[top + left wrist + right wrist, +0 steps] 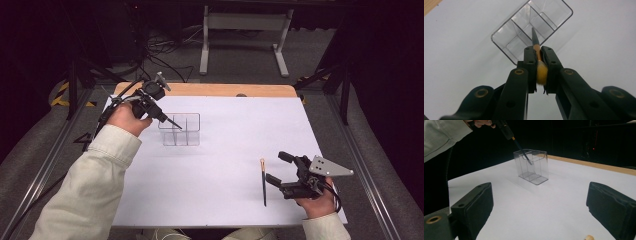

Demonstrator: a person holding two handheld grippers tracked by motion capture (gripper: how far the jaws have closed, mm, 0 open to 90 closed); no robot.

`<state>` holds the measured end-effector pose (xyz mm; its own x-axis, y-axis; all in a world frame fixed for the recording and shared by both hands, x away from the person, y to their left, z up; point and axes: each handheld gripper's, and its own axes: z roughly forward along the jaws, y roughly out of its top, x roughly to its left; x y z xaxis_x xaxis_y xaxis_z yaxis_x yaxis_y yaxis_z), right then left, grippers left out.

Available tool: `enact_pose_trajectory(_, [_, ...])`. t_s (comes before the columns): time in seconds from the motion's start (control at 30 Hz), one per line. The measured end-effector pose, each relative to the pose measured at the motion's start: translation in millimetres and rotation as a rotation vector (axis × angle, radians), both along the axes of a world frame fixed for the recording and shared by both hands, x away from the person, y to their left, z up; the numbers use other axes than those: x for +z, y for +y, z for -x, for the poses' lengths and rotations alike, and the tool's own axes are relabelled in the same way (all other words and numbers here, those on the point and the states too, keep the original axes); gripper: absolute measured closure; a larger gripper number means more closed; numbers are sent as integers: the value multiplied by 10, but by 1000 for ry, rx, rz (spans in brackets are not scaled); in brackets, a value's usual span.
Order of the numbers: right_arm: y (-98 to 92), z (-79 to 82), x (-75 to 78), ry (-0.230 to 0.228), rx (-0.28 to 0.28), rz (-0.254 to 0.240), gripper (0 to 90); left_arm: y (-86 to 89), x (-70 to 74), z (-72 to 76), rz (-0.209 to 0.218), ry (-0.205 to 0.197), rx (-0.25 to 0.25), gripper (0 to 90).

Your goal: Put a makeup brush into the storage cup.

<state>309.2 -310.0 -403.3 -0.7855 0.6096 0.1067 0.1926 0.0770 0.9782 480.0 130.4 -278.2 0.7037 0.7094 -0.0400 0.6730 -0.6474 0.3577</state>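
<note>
A clear divided organizer box (192,137) stands on the white table (225,200) at the back left. My left gripper (162,117) hovers over it, shut on a brush (535,40) with yellow bristles (541,73) between the pads. The brush's dark handle slants down, and its tip is just inside the box's top (530,162), near a divider; I cannot tell which compartment. My right gripper (276,167) rests open near the table's front right. A second dark brush (263,185) lies on the table just left of it, untouched.
A wooden strip (210,90) runs along the table's far edge. Black rails flank both sides. Beyond the table stand a white frame (245,30) and loose cables on the floor. White surface lies between the box (541,165) and my right gripper (539,205).
</note>
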Motion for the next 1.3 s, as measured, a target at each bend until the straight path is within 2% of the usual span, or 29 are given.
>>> enact_pose_trajectory(0.17, [2, -2, -2, 1, 1, 1, 77, 25, 23, 23, 30, -14, -13, 806])
enact_pose_trajectory(0.27, [8, -2, -1, 3, 3, 2, 77, 44, 52, 56, 55, -30, -11, 577])
enact_pose_trajectory(0.33, [9, -5, -3, 3, 3, 1, 77, 59, 79, 93, 73, -40, -25, 463])
enact_pose_trajectory(0.4, [10, -10, -3, 0, 3, 1, 77, 82, 112, 143, 78, -78, -31, 394])
enact_pose_trajectory(0.47, [14, -14, -2, -1, 4, 2, 77, 110, 133, 199, 109, -89, -32, 339])
enact_pose_trajectory(0.5, [15, -14, -1, 0, 4, 1, 77, 145, 151, 247, 127, -108, -33, 322])
enact_pose_trajectory(0.53, [16, -20, -1, -1, 4, 1, 77, 145, 151, 247, 127, -108, -33, 299])
enact_pose_trajectory(0.6, [19, -26, -1, -1, 6, 1, 77, 206, 167, 326, 152, -138, -34, 277])
enact_pose_trajectory(0.67, [28, -39, -1, -1, 9, 1, 77, 279, 164, 423, 179, -170, -51, 205])
enact_pose_trajectory(0.8, [42, -59, 3, -4, 11, 1, 77, 403, 138, 578, 248, -220, -60, 186])
enact_pose_trajectory(0.83, [42, -59, 3, -4, 11, 1, 77, 403, 138, 578, 248, -220, -60, 186])
enact_pose_trajectory(0.9, [51, -73, 2, -5, 16, 2, 77, 476, 117, 657, 281, -256, -61, 184])
enact_pose_trajectory(0.93, [57, -81, 2, -7, 15, 4, 77, 530, 97, 716, 315, -277, -64, 177])
enact_pose_trajectory(0.97, [59, -84, 3, -7, 15, 4, 77, 561, 85, 747, 330, -290, -67, 175])
enact_pose_trajectory(1.03, [64, -90, 5, -7, 14, 3, 77, 613, 62, 810, 365, -297, -72, 168])
enact_pose_trajectory(1.13, [67, -98, 5, -8, 14, 4, 77, 675, 33, 927, 411, -348, -88, 166])
enact_pose_trajectory(1.17, [67, -98, 5, -5, 12, 4, 77, 698, 14, 991, 430, -376, -93, 164])
enact_pose_trajectory(1.2, [67, -98, 5, -5, 12, 4, 77, 698, 14, 991, 430, -376, -93, 159])
enact_pose_trajectory(1.27, [64, -102, 8, -8, 10, 5, 77, 733, -35, 1092, 463, -423, -95, 151])
enact_pose_trajectory(1.3, [63, -103, 9, -9, 9, 4, 77, 733, -35, 1092, 463, -423, -95, 147])
